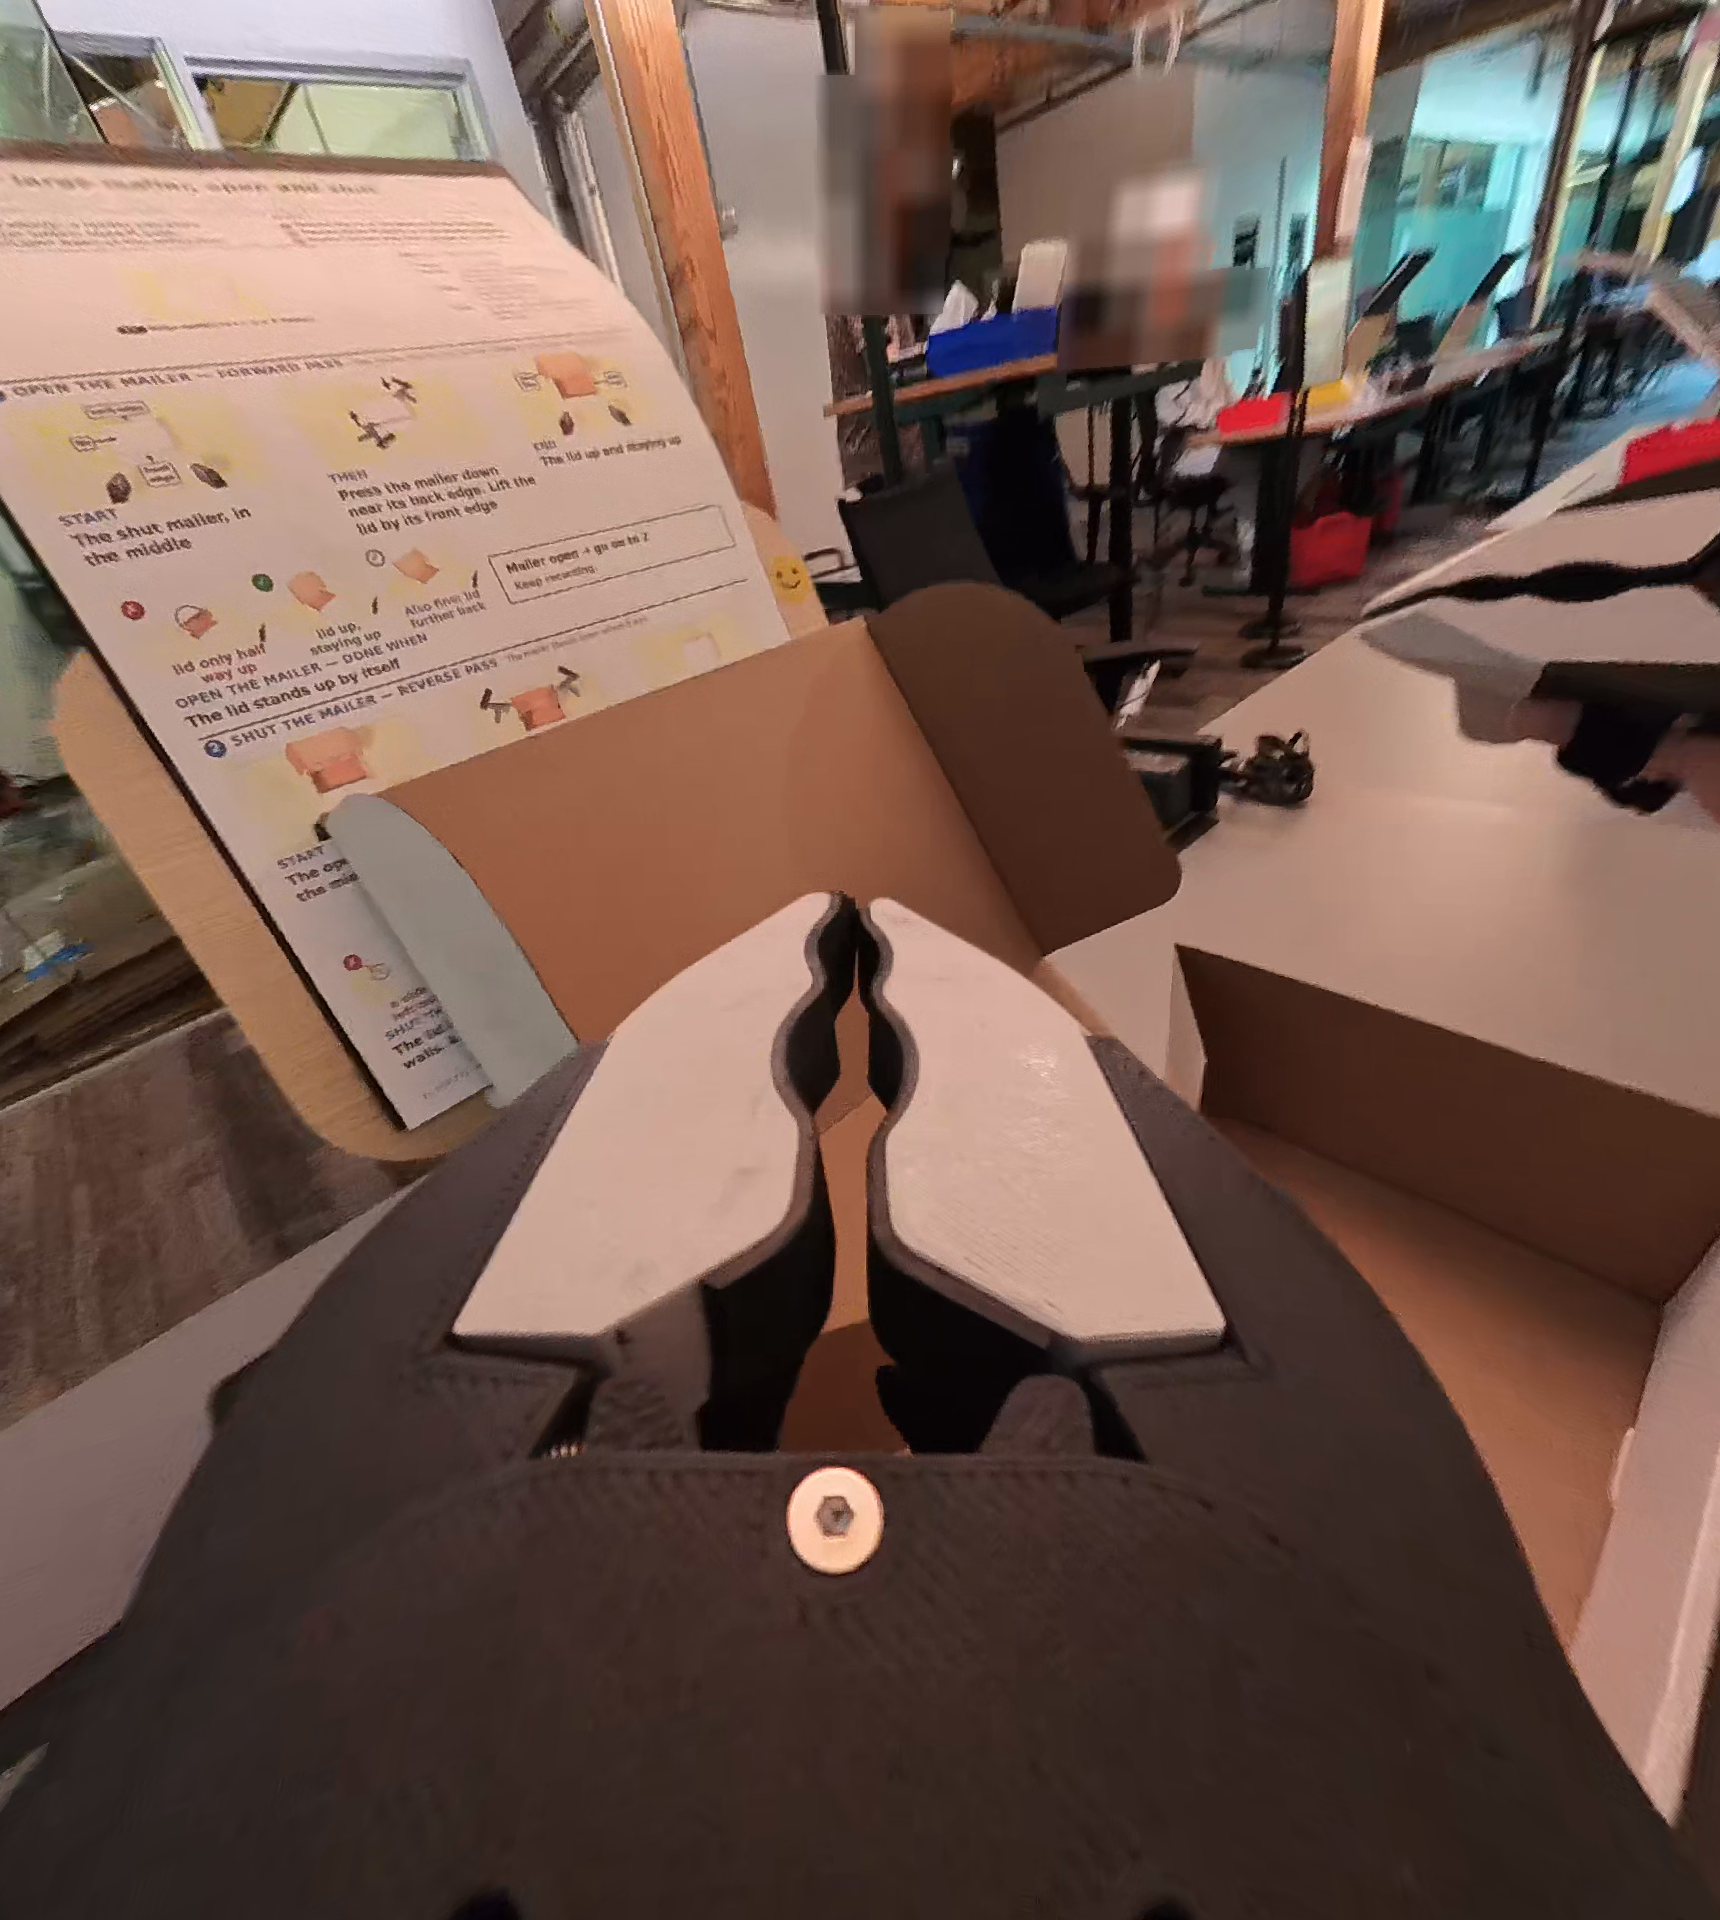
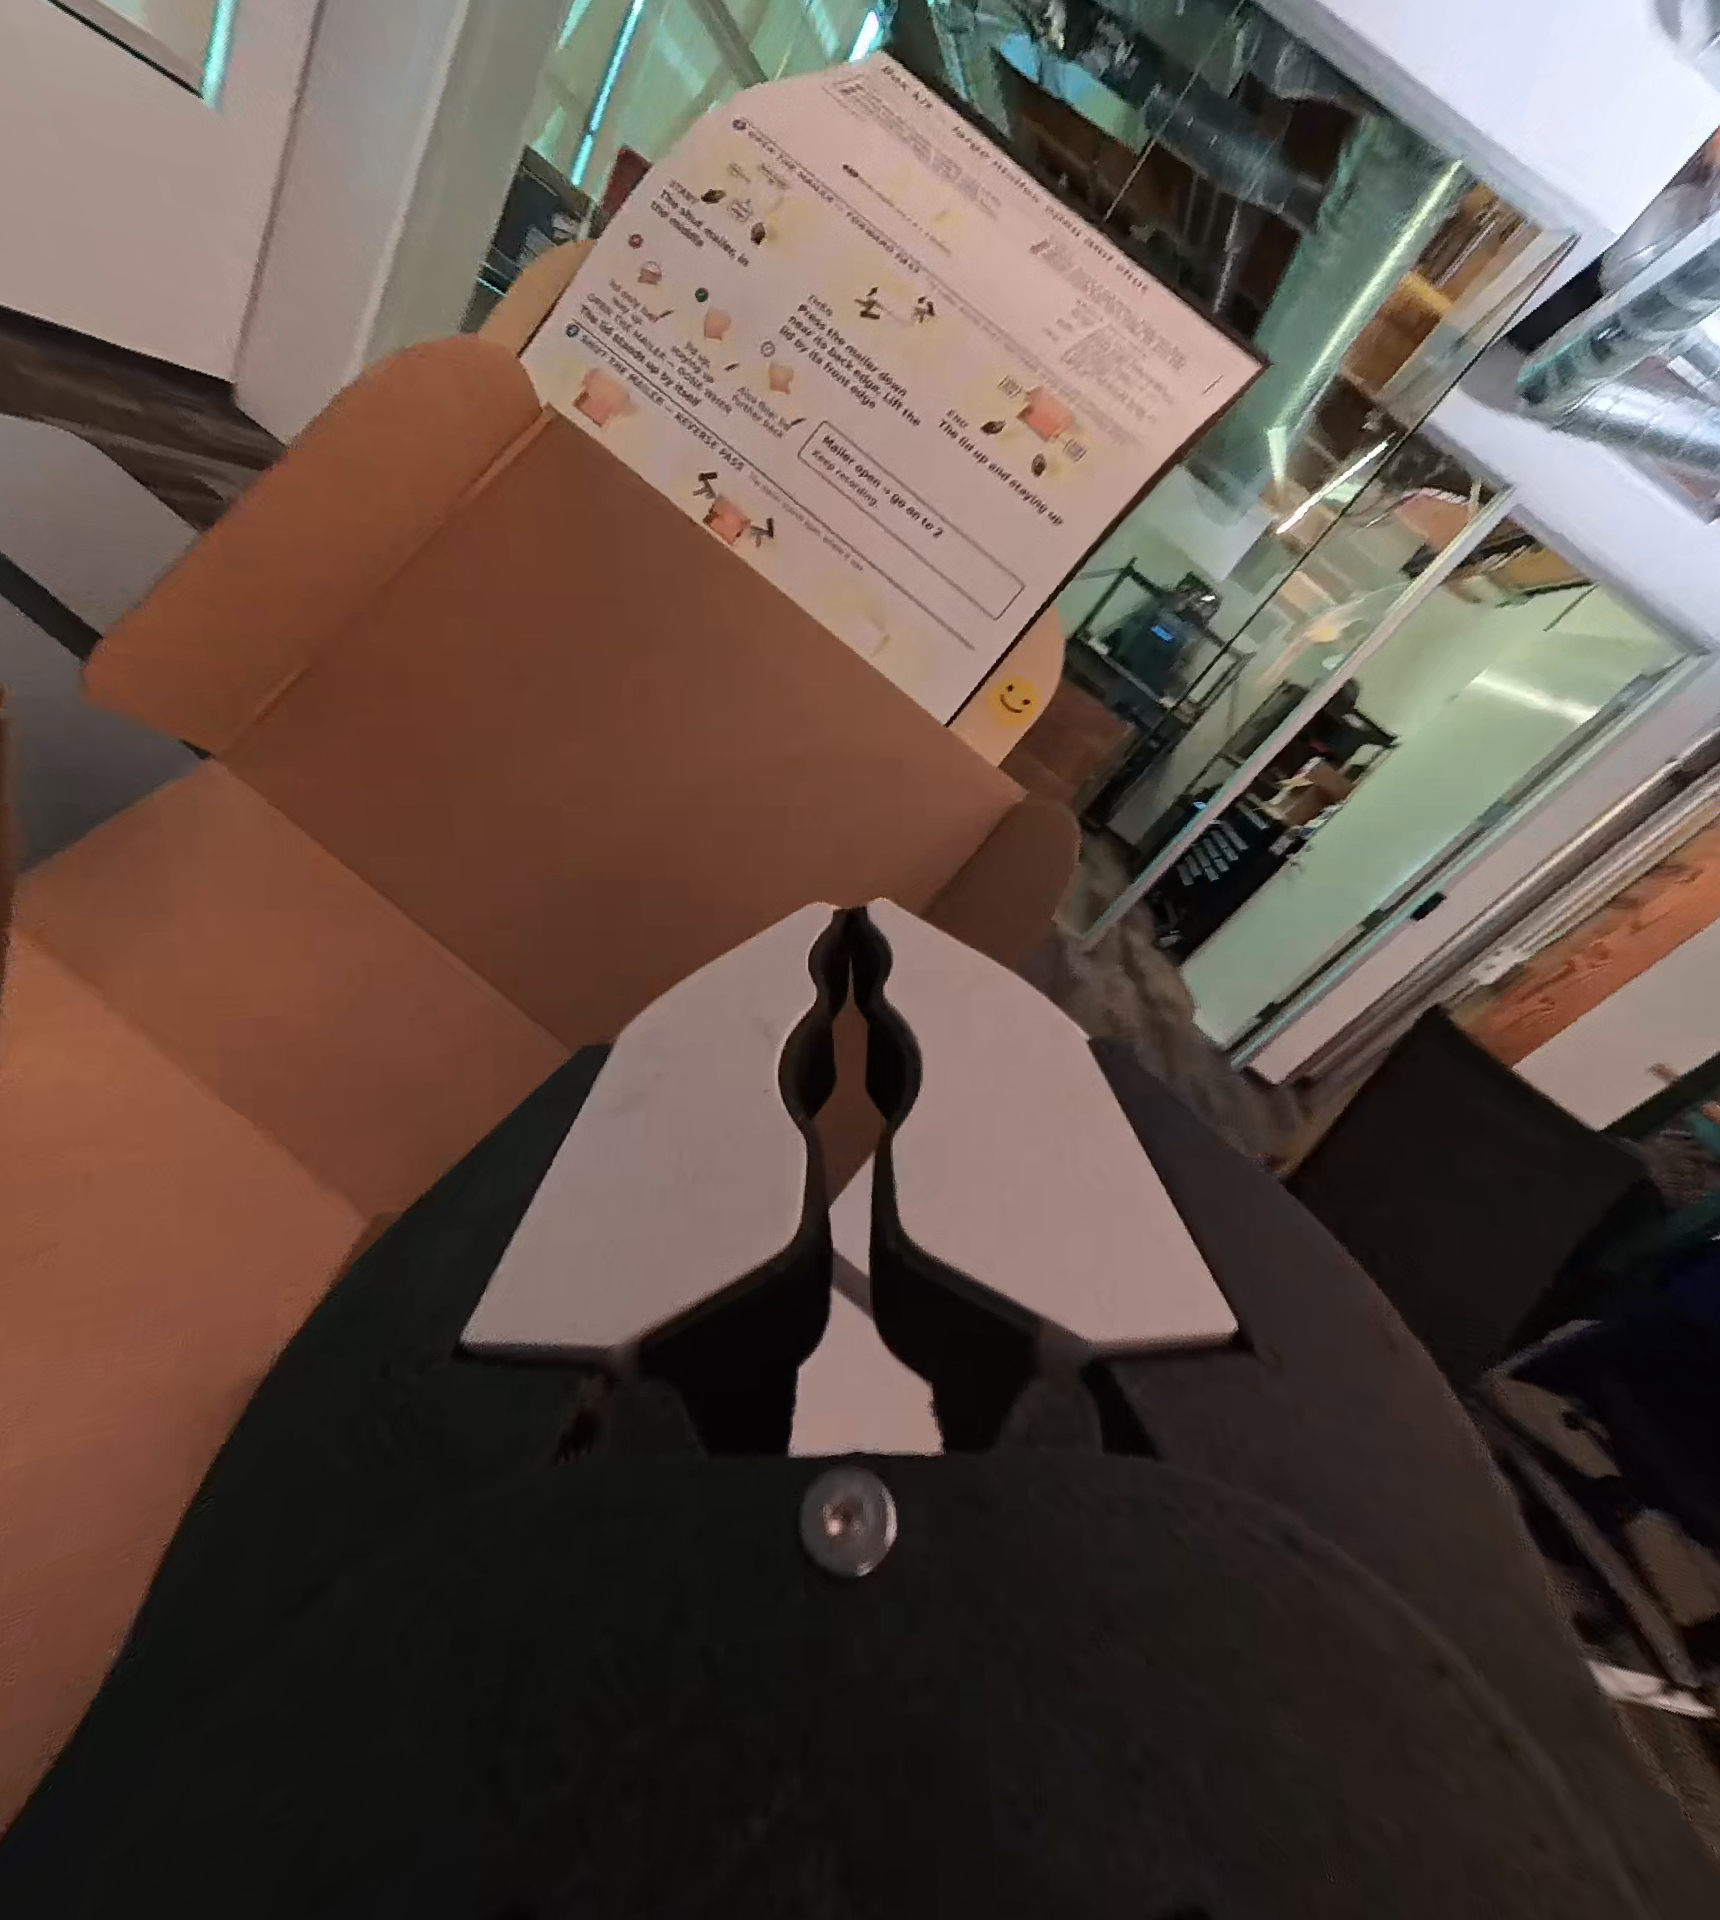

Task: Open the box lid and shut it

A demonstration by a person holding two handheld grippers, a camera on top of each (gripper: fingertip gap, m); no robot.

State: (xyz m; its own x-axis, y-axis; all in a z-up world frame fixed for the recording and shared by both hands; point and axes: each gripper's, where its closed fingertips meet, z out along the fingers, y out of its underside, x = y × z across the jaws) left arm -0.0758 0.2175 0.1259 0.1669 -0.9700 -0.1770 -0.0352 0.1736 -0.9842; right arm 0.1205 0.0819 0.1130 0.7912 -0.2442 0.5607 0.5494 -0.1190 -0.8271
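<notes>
A cardboard mailer box [image 1: 1458,1132] lies open on a white table, brown inside and white outside. Its lid [image 1: 731,831] stands upright at the back with side flaps out; it also shows in the right wrist view [image 2: 523,644]. My left gripper [image 1: 854,914] is shut and empty, above the box's left side, its tips in front of the lid. My right gripper [image 2: 851,920] is shut and empty, above the box's right part, pointing at the lid. It also shows at the right edge of the left wrist view [image 1: 1521,592], held high above the table.
A printed instruction sheet on a wooden board [image 1: 316,499] leans behind the lid; it also shows in the right wrist view [image 2: 887,343]. The white table [image 1: 1407,831] carries a small black clamp [image 1: 1240,769] at its far edge. Desks, chairs and coloured bins stand beyond.
</notes>
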